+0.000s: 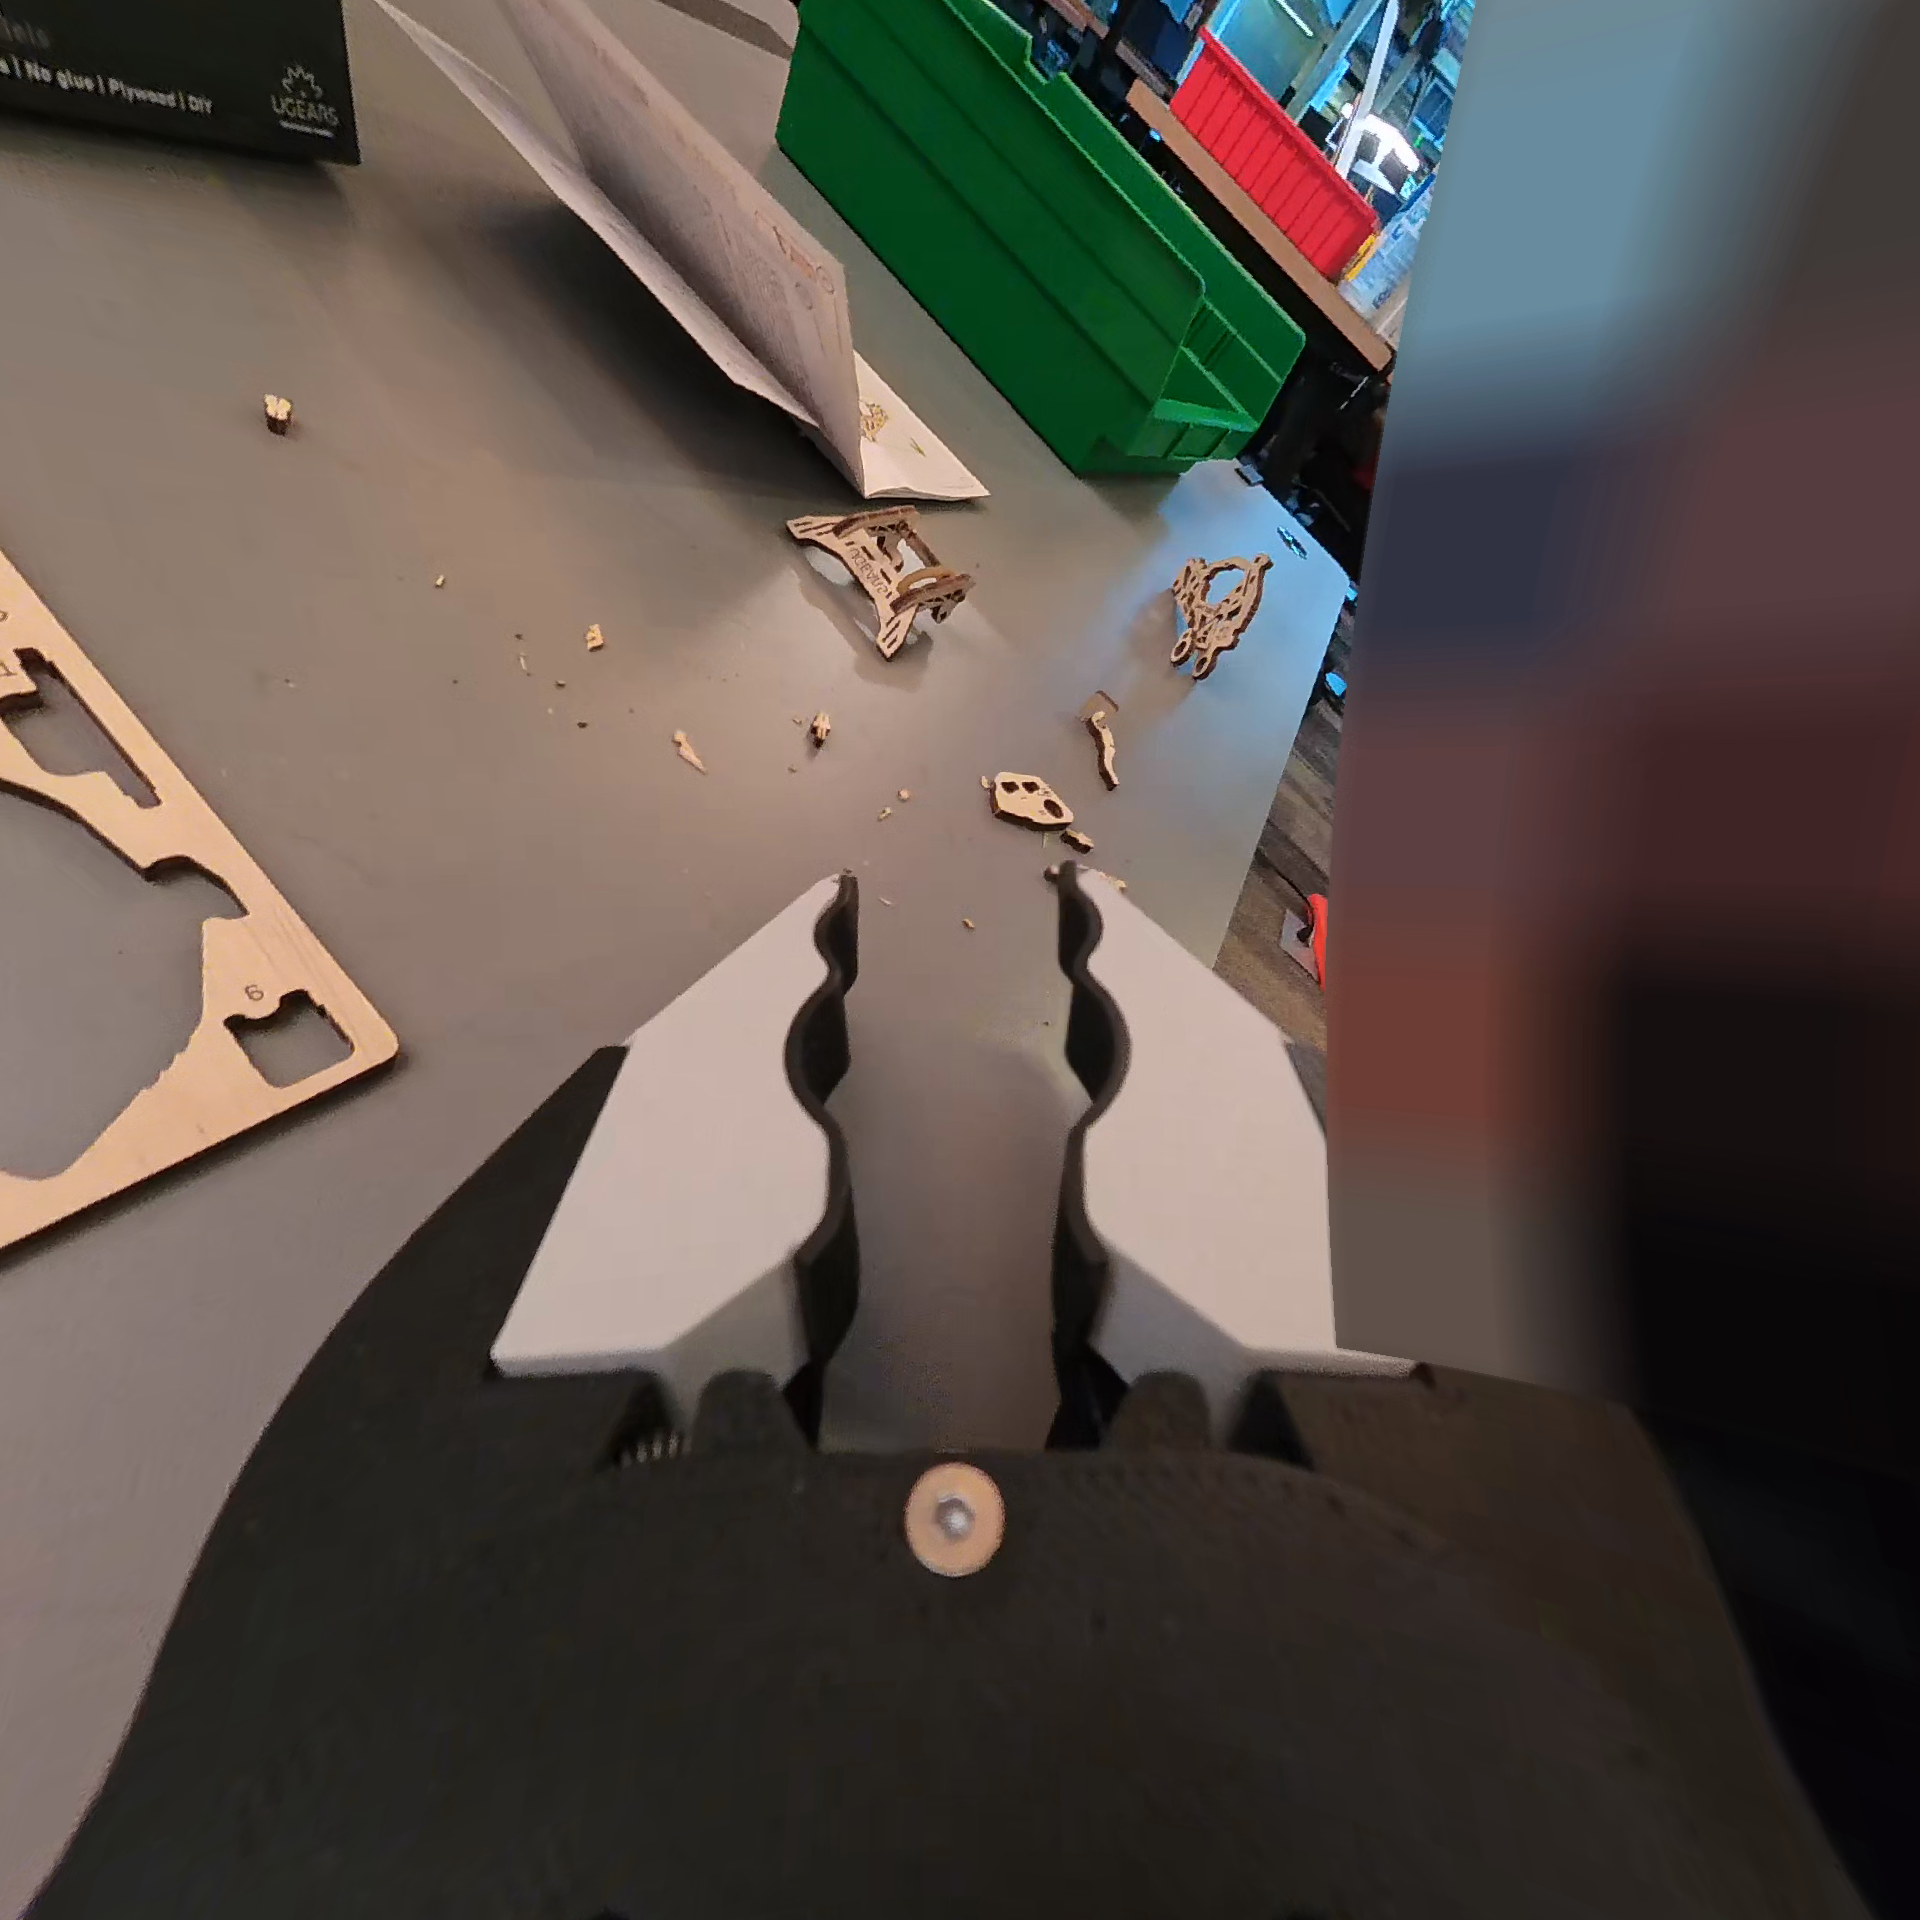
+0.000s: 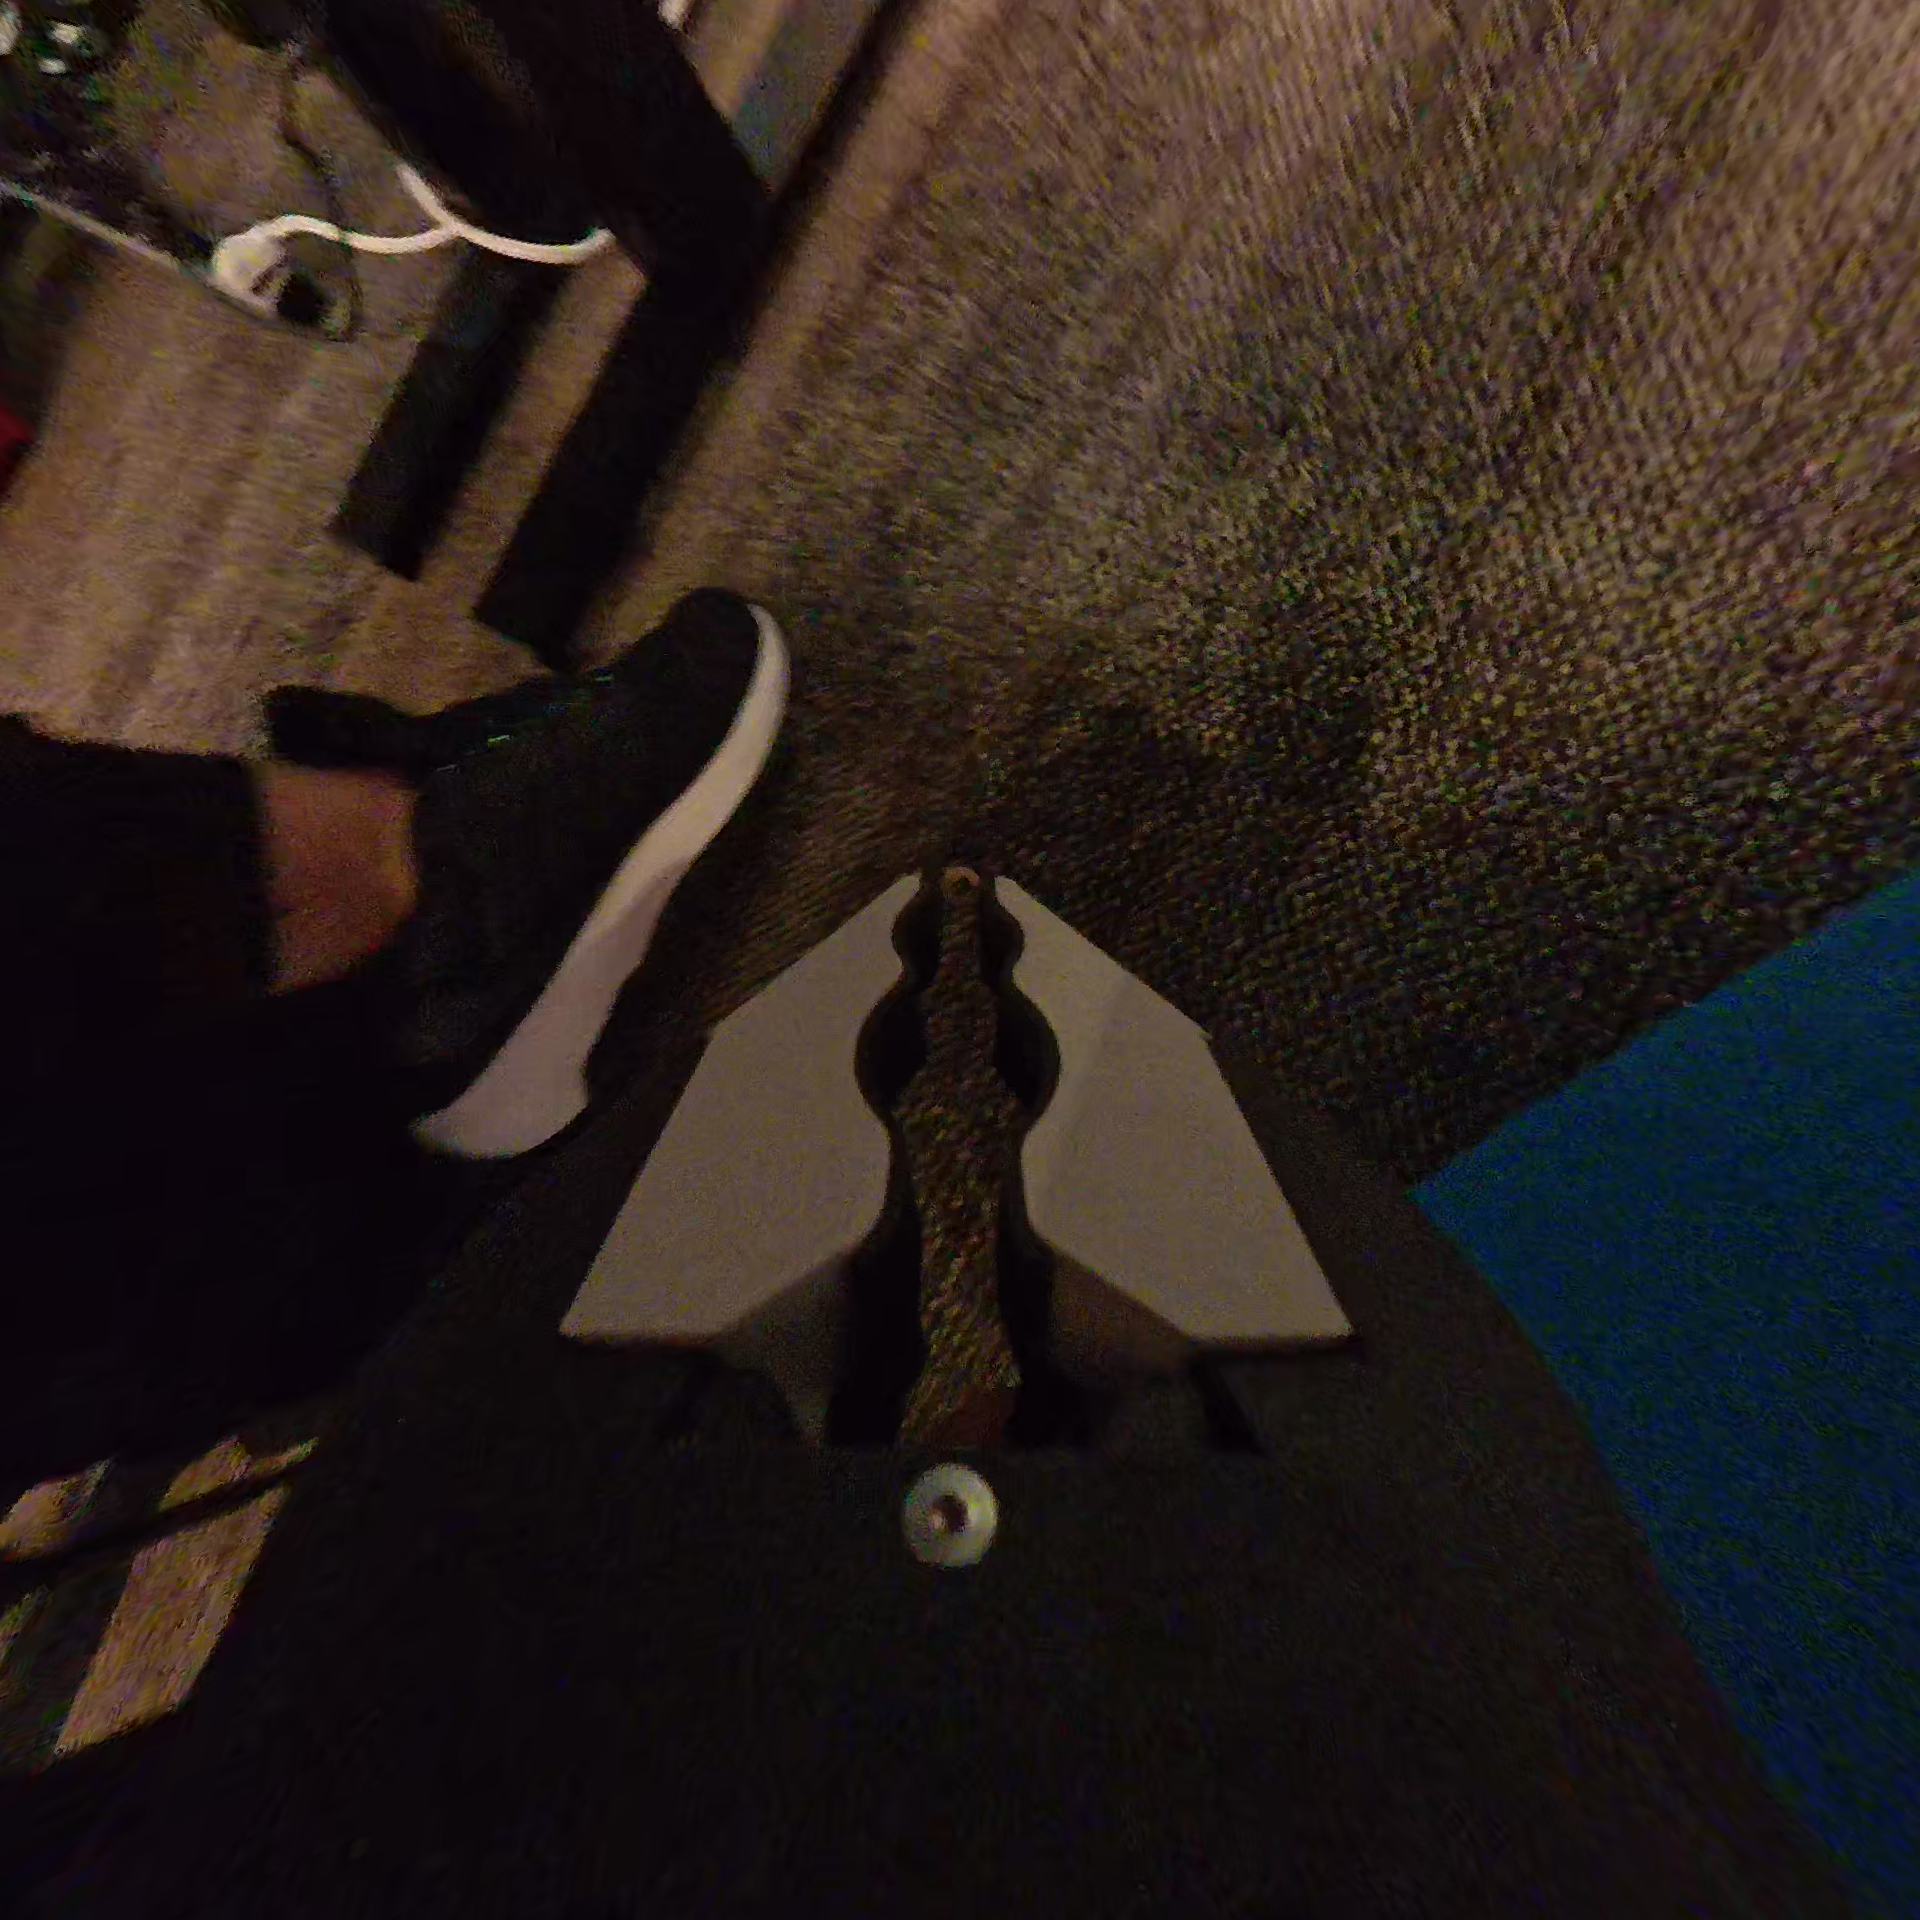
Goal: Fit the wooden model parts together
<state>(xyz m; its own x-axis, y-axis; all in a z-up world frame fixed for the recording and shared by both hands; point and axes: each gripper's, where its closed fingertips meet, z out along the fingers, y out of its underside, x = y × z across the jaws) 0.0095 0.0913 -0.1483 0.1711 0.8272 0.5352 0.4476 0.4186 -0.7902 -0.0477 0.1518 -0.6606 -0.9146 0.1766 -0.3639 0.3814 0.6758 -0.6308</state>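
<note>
In the left wrist view, your left tool [image 1: 951,883] hovered low over the grey table [image 1: 468,831], fingers spread and bare. A small wooden piece [image 1: 1029,800] lay just beyond its right fingertip; a half-built wooden model [image 1: 883,571] sat farther ahead, a black box [image 1: 177,83] with printed writing far left.

In the right wrist view, your right tool [image 2: 961,883] pointed down at carpet [image 2: 1351,520] beside a shoe [image 2: 603,831], pinching a tiny tan wooden part [image 2: 961,885] at its tips.
</note>
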